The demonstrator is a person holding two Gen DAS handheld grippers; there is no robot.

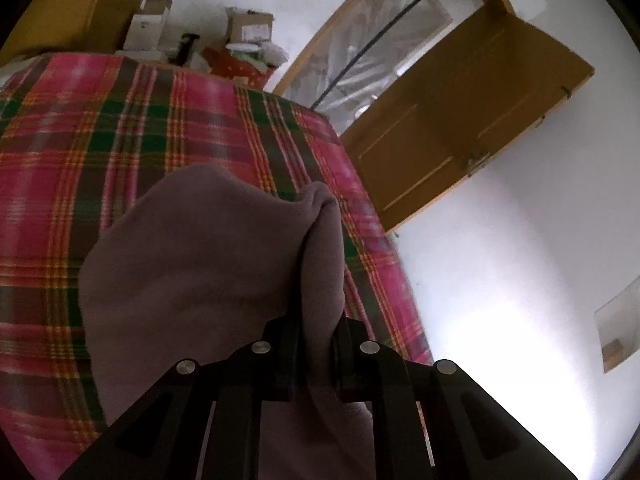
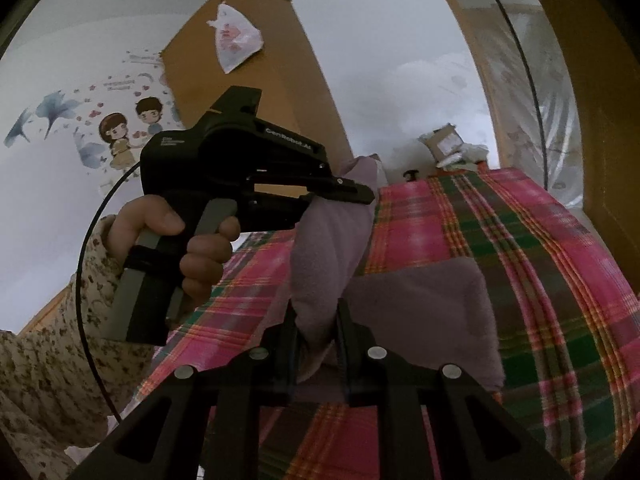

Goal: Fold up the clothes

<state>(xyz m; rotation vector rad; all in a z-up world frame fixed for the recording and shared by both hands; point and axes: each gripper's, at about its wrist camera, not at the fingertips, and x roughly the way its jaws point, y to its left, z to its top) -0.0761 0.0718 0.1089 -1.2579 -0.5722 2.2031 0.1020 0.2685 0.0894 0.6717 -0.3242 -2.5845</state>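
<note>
A mauve fleece garment (image 1: 192,264) is held up over a bed with a pink, green and yellow plaid cover (image 1: 120,128). My left gripper (image 1: 314,344) is shut on a bunched edge of the fleece, which rises between its black fingers. In the right wrist view my right gripper (image 2: 316,344) is shut on another part of the same fleece garment (image 2: 420,312). The left gripper (image 2: 356,194) also shows there, higher up, held by a hand (image 2: 192,248) in a floral sleeve, pinching the fleece at its tip. Part of the garment lies flat on the plaid cover (image 2: 540,264).
A wooden door (image 1: 460,128) stands open at the right, beside a white wall. Cardboard boxes (image 1: 248,28) and a red bag (image 1: 236,68) sit beyond the bed's far end. A wooden cabinet (image 2: 248,60) with a plastic bag hanging on it and wall stickers (image 2: 120,128) show at the left.
</note>
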